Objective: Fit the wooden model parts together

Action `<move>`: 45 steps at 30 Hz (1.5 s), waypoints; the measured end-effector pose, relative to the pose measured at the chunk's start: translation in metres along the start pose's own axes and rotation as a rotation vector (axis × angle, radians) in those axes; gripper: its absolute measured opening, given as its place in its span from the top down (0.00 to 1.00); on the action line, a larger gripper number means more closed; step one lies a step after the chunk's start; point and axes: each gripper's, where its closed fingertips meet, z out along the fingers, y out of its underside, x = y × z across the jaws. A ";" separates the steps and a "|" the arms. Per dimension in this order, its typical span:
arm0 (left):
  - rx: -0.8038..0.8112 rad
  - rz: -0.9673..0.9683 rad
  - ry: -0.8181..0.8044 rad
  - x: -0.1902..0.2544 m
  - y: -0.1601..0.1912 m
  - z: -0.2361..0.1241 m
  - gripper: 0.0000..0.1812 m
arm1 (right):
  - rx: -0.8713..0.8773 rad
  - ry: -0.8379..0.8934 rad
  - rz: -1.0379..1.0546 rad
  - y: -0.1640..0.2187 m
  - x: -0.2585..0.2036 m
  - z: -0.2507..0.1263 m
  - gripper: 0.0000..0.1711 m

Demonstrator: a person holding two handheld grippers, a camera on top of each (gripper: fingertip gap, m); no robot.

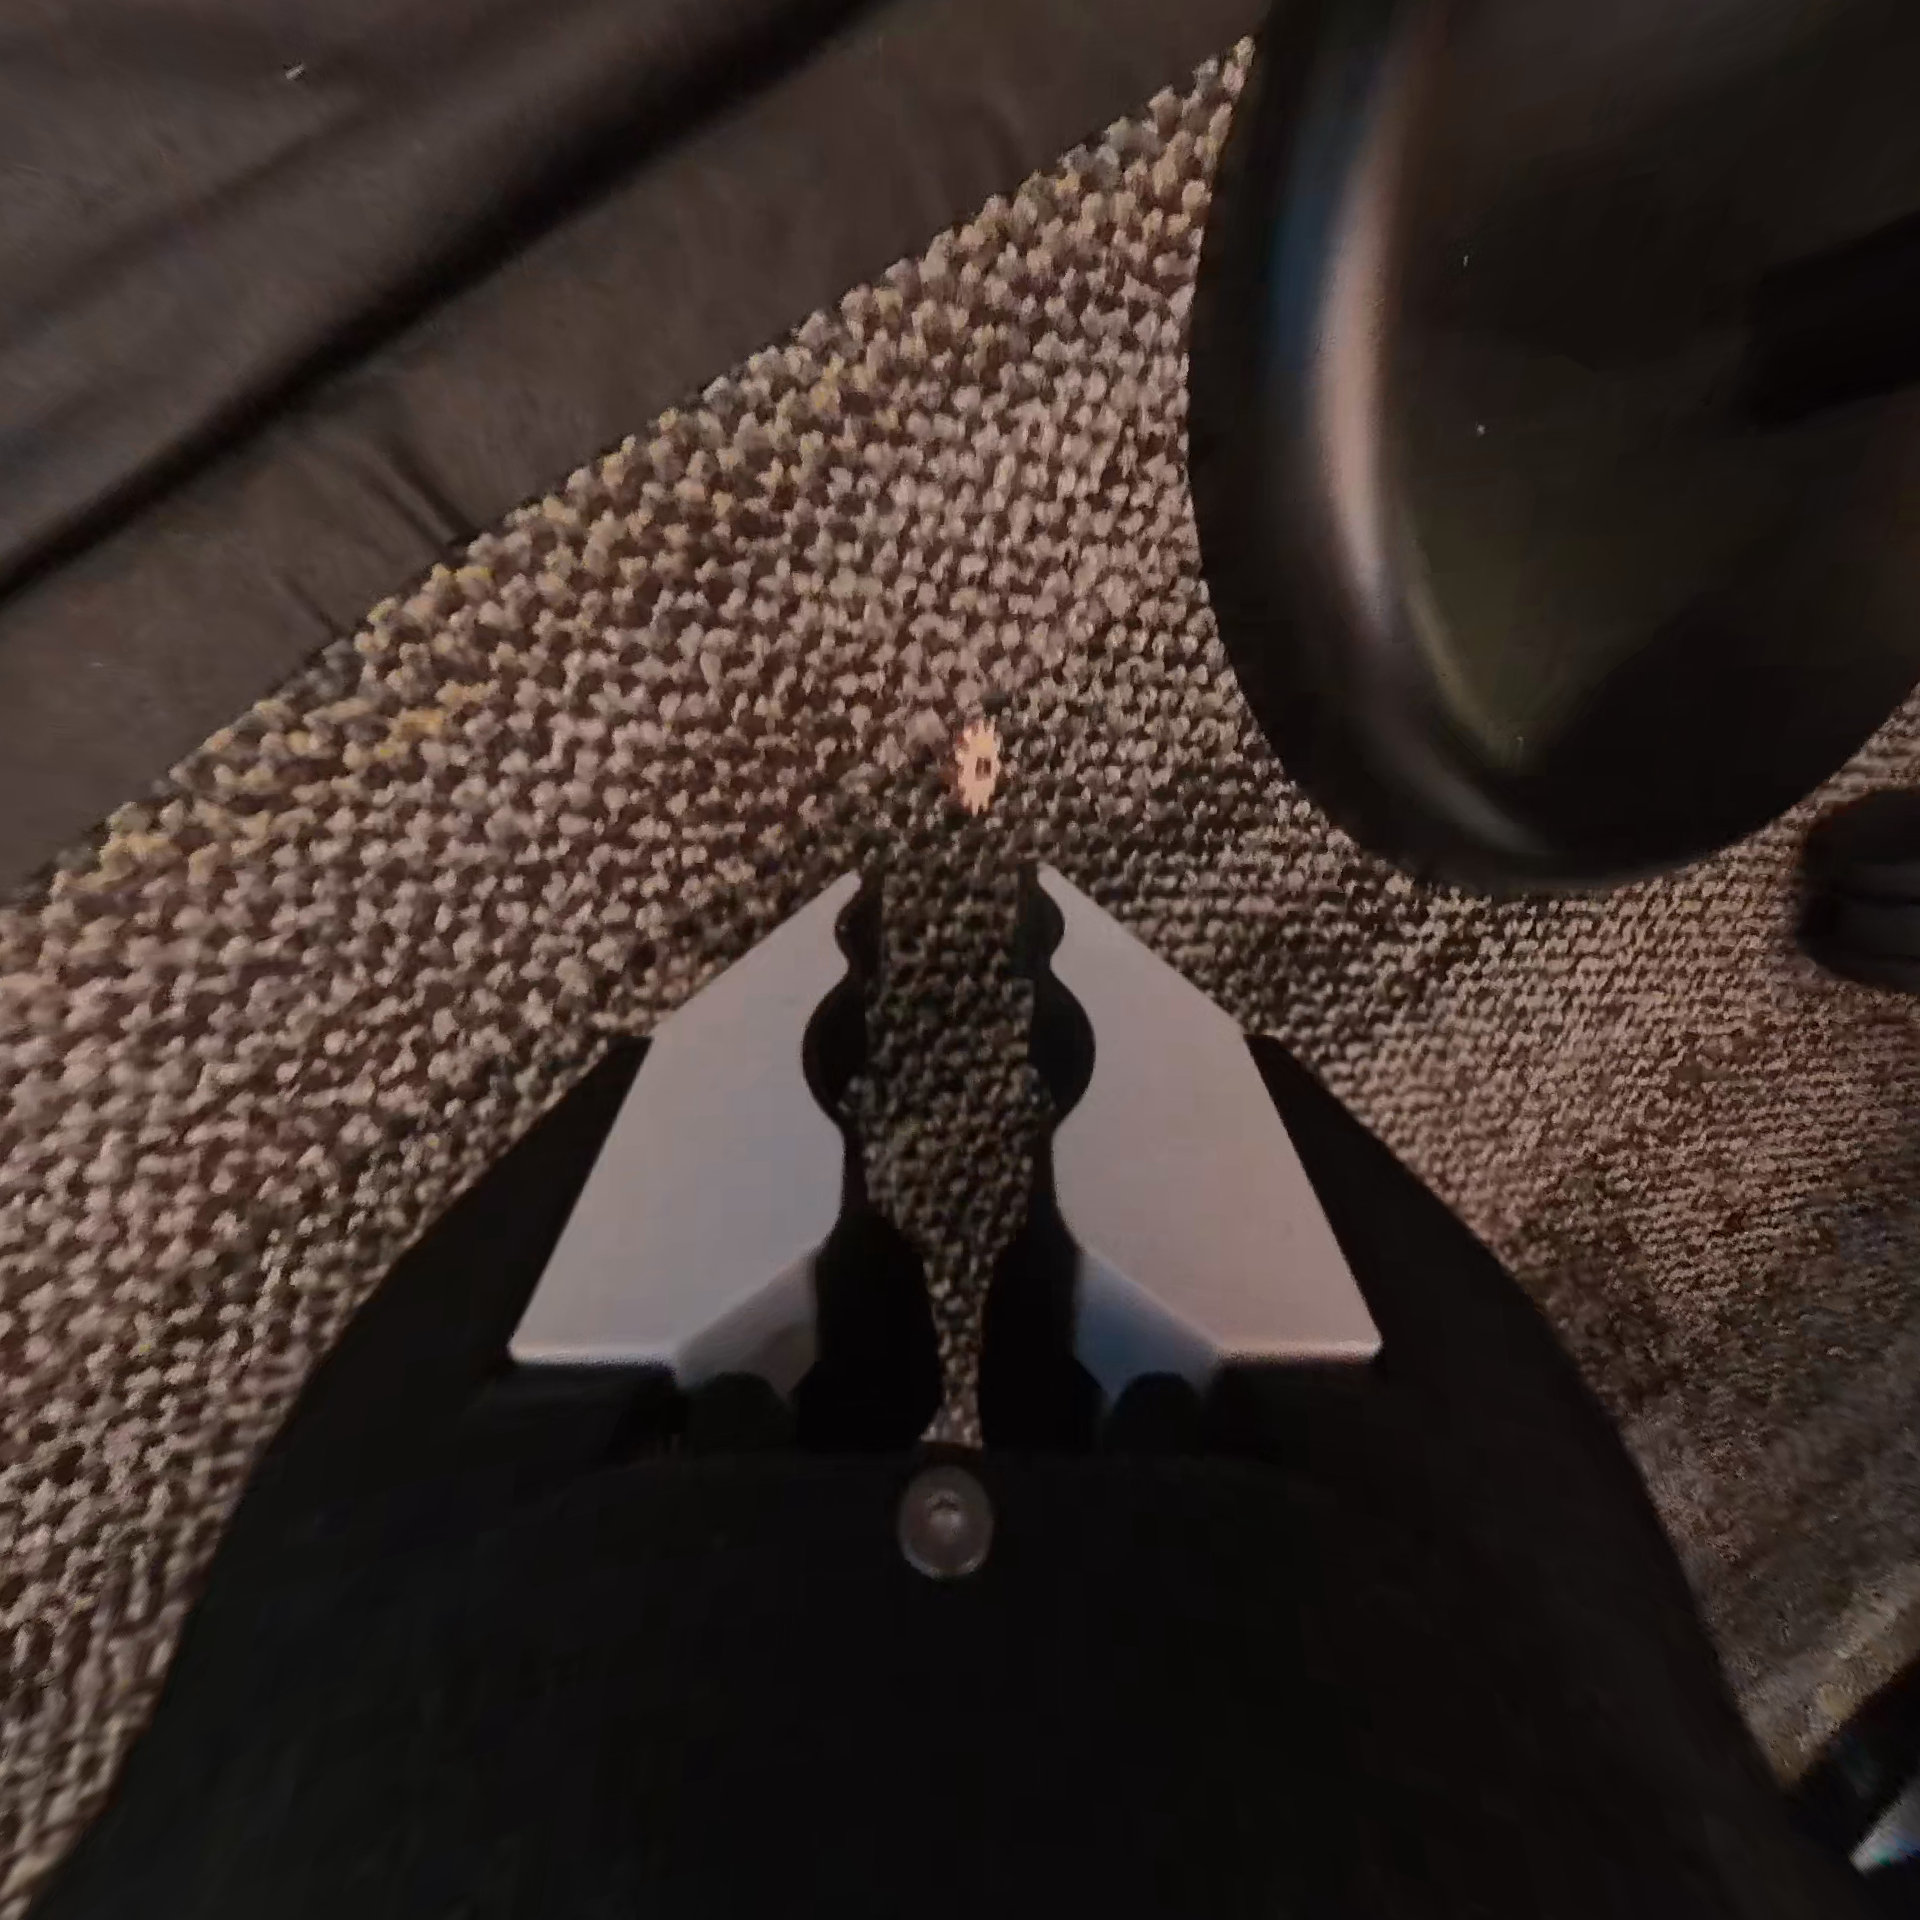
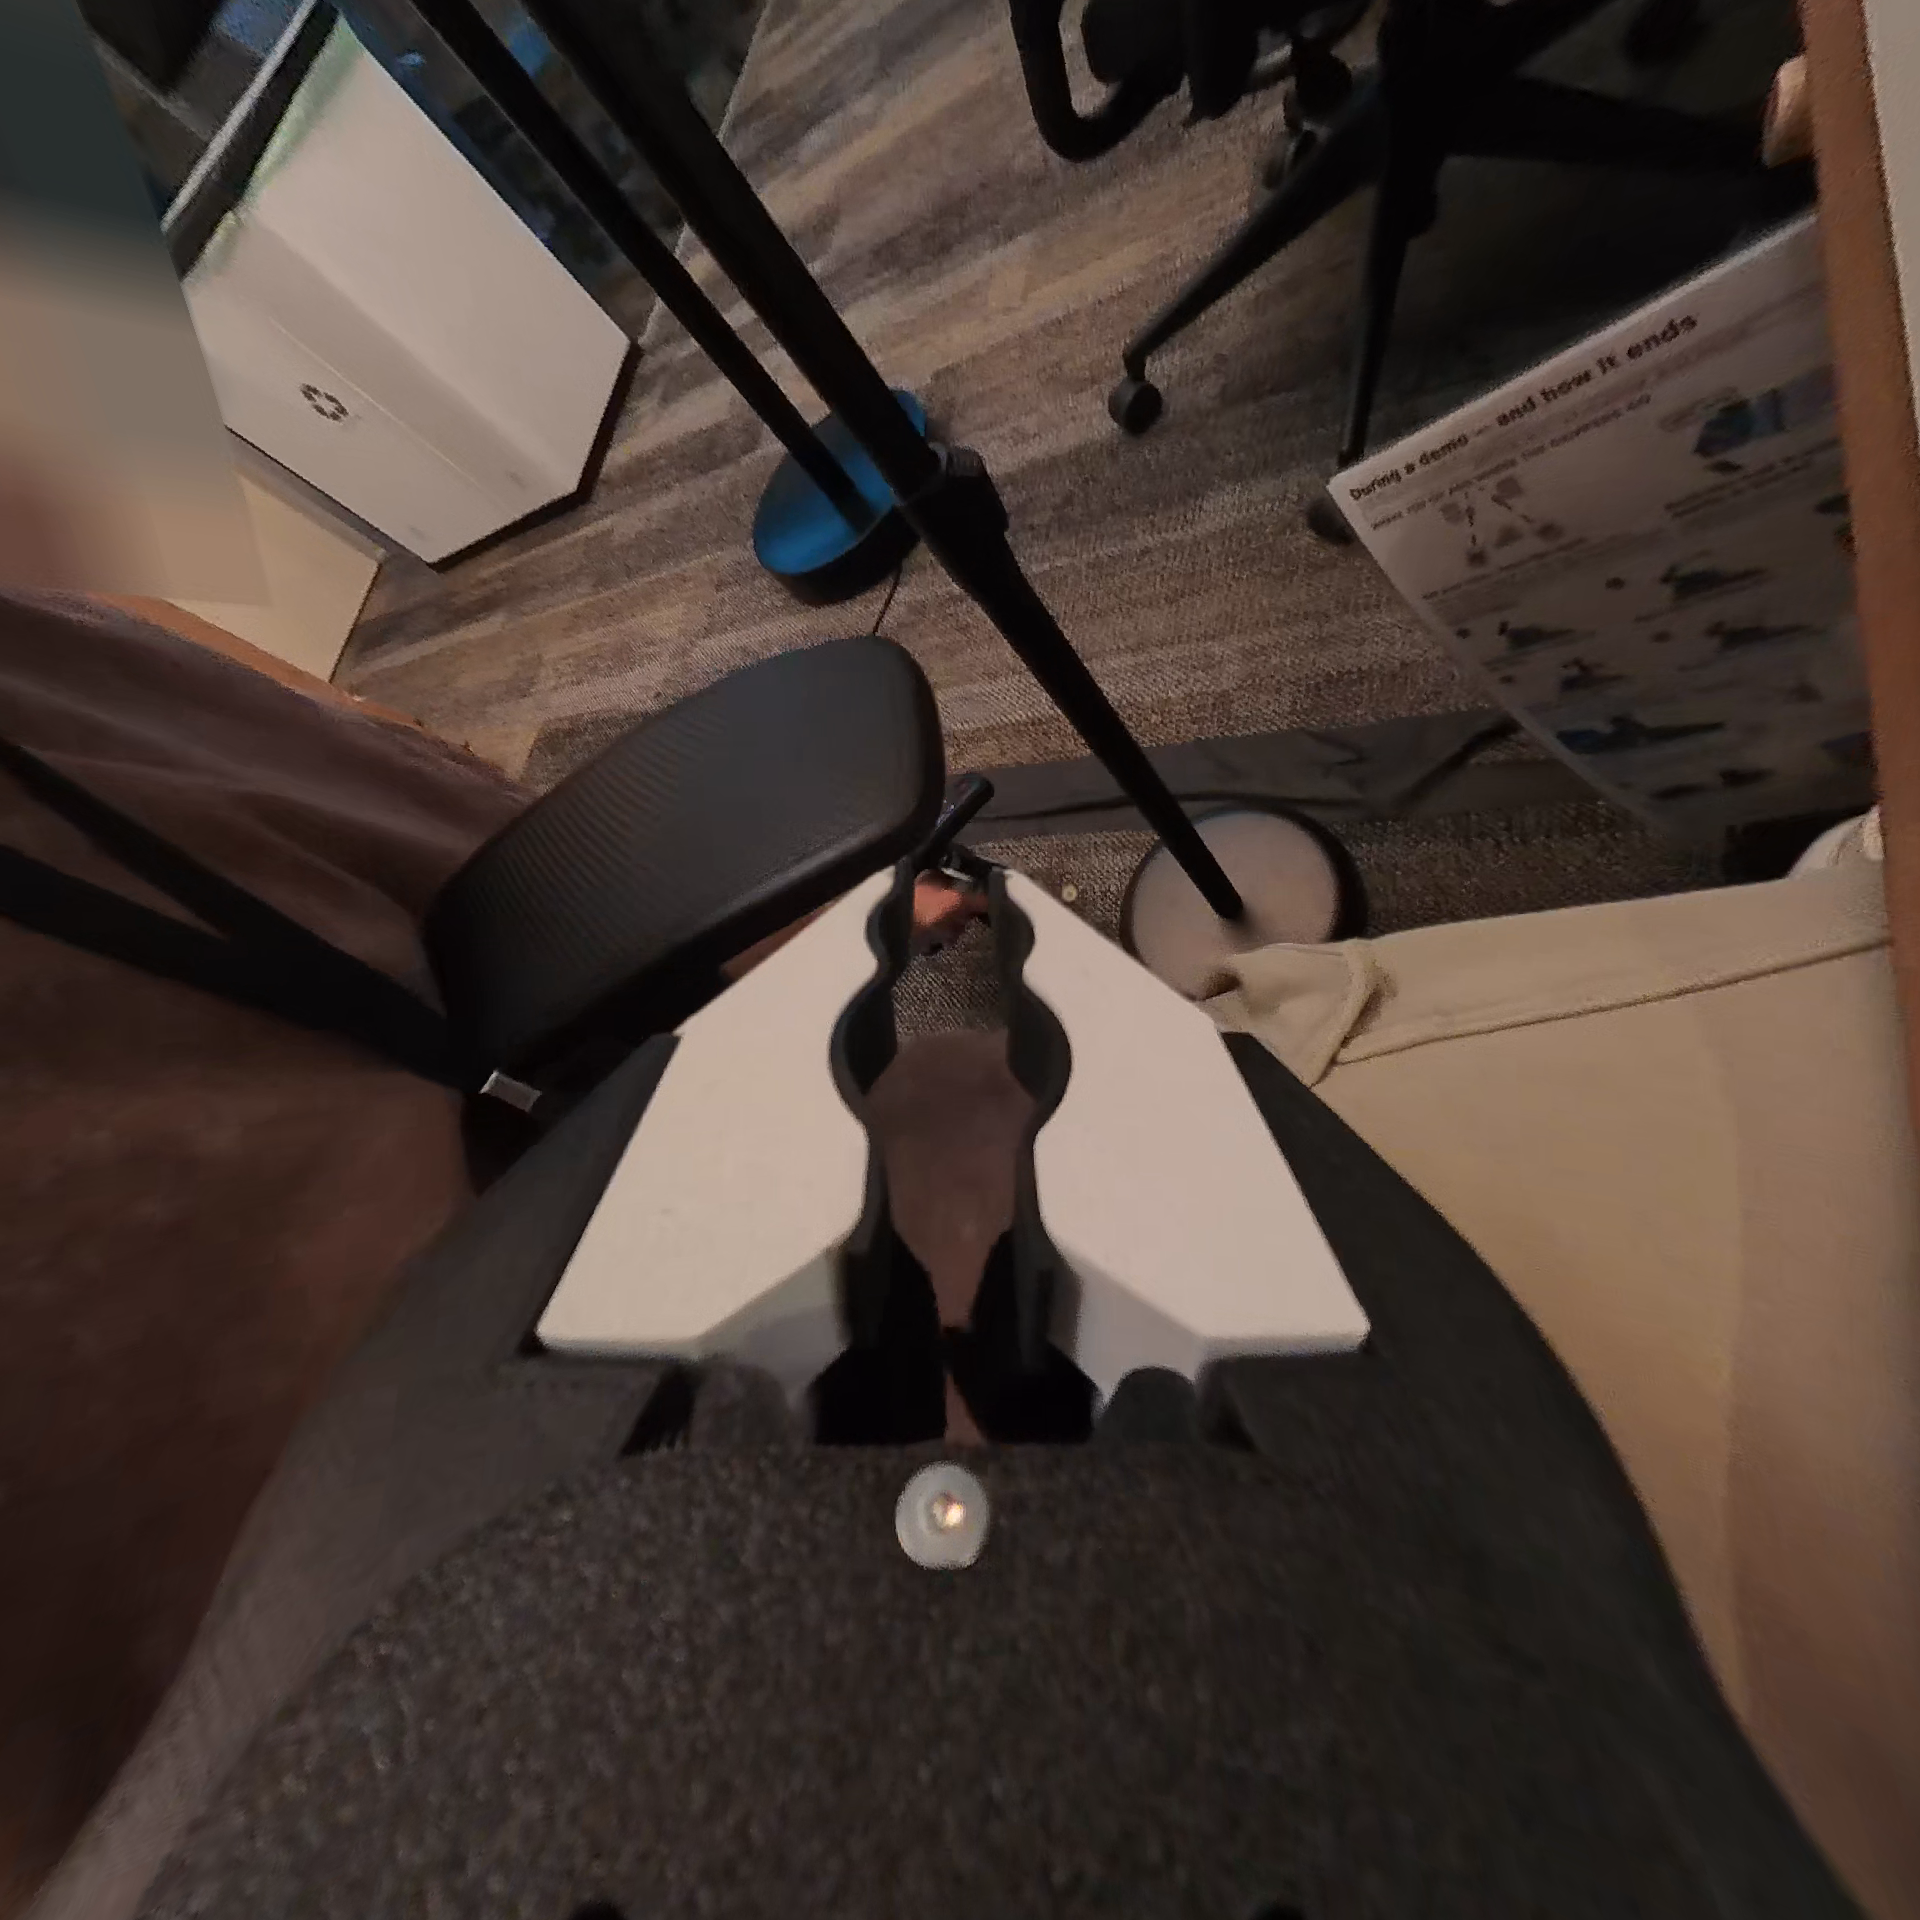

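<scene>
1. Wooden gear (image 1: 977,767), small, pale and toothed, lies on the speckled carpet (image 1: 623,831) just above the centre of the left wrist view, a little beyond the fingertips and touching neither of them.
2. Left gripper (image 1: 951,894) points down at the carpet; its fingers (image 1: 727,1122) stand slightly apart with only carpet in the gap, holding nothing.
3. Same view: dark fabric (image 1: 312,260) fills the upper left, and a rounded black object (image 1: 1507,468), blurred, fills the upper right.
4. Right gripper (image 2: 943,899) points forward and downward over a beige trouser leg (image 2: 1558,1143) at the right of the frame; its fingers (image 2: 748,1143) are slightly apart and grip nothing.
5. Only the right wrist view shows the room: a black chair armrest (image 2: 686,831) at centre left, a black stand pole (image 2: 831,416) crossing diagonally, a white bin (image 2: 416,364) at upper left, a printed sheet (image 2: 1642,571) at right.
6. Gear does not appear in the right wrist view.
</scene>
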 end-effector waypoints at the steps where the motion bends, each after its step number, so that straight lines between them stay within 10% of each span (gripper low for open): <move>1: -0.002 0.006 0.001 0.000 -0.002 0.005 0.87 | -0.014 0.002 0.000 0.001 0.001 0.002 0.92; 17: 0.051 0.031 0.055 0.018 -0.017 -0.001 0.99 | -0.035 0.033 -0.053 -0.018 0.008 -0.010 0.93; 25: 0.548 0.284 0.251 0.157 -0.097 -0.283 1.00 | 0.132 0.014 -0.239 -0.043 -0.008 -0.036 0.89; 34: 1.006 0.900 0.484 0.437 -0.116 -0.633 0.99 | 0.221 -0.059 -0.505 -0.041 -0.059 -0.078 0.86; 39: 0.945 1.144 0.826 0.587 -0.075 -0.688 0.99 | 0.330 0.196 -0.552 -0.041 -0.010 -0.167 0.86; 45: 0.460 1.140 1.036 0.719 -0.073 -0.615 0.99 | 0.060 0.677 -0.381 0.047 0.154 -0.277 0.84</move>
